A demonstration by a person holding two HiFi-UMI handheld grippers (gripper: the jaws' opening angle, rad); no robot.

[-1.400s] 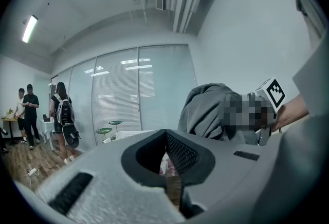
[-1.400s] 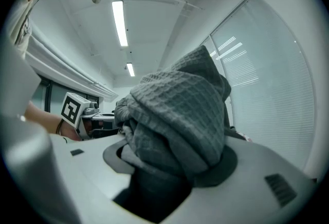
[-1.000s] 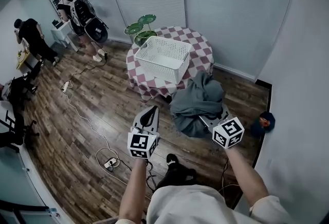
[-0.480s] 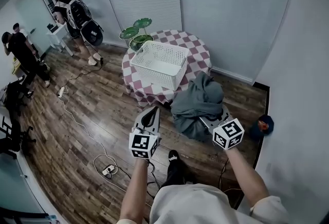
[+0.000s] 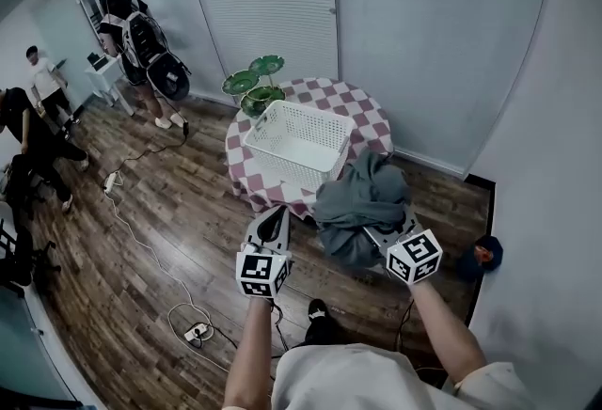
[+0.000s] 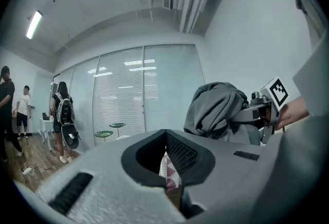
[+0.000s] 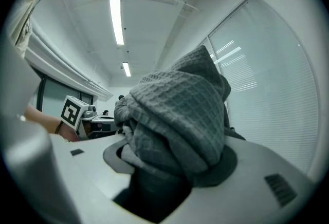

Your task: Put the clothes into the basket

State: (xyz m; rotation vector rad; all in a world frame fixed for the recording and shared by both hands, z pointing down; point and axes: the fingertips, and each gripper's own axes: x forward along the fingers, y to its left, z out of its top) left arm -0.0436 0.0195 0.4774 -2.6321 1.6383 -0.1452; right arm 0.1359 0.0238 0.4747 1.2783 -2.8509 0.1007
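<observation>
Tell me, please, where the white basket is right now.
In the head view, the white basket sits on the checkered round table at upper centre, just beyond and left of the grey garment.

A round table under a checked cloth is recorded before the window blinds. Green leaf-shaped stands are set just left of it. Farther left, a person with a backpack is noted. A power strip is found on the floor well in front of the table, and a blue object to its right.
</observation>
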